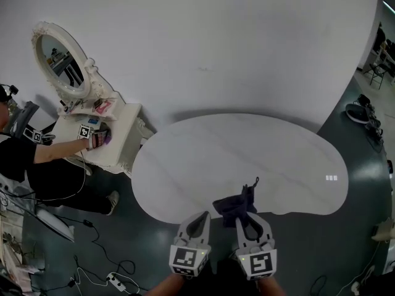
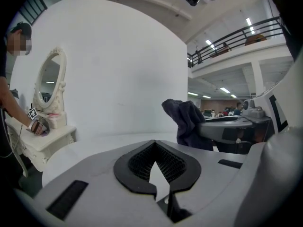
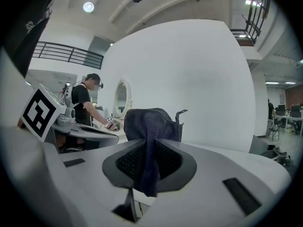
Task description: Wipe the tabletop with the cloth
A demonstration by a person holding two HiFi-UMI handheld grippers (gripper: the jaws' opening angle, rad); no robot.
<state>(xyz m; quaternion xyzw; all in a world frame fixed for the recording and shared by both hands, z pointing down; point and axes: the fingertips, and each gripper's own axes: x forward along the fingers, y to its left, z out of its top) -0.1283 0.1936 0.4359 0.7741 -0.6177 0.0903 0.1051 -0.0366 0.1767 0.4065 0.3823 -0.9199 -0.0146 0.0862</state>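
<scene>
A white kidney-shaped tabletop (image 1: 247, 150) lies in front of me. A dark blue cloth (image 1: 237, 203) is bunched at the table's near edge, with my right gripper (image 1: 245, 215) shut on it. In the right gripper view the cloth (image 3: 149, 124) stands up from between the jaws, and a tail of it hangs down behind the pads. My left gripper (image 1: 201, 217) hovers just left of the cloth at the same edge, its jaws together with nothing in them. In the left gripper view the cloth (image 2: 187, 122) shows to the right, beyond my left gripper (image 2: 154, 144).
A white vanity (image 1: 114, 134) with an oval mirror (image 1: 62, 66) stands at the left, close to the table's left end. A person in black (image 1: 24, 156) works at it. Cables and a power strip (image 1: 114, 280) lie on the dark floor. A curved white backdrop (image 1: 216, 42) rises behind.
</scene>
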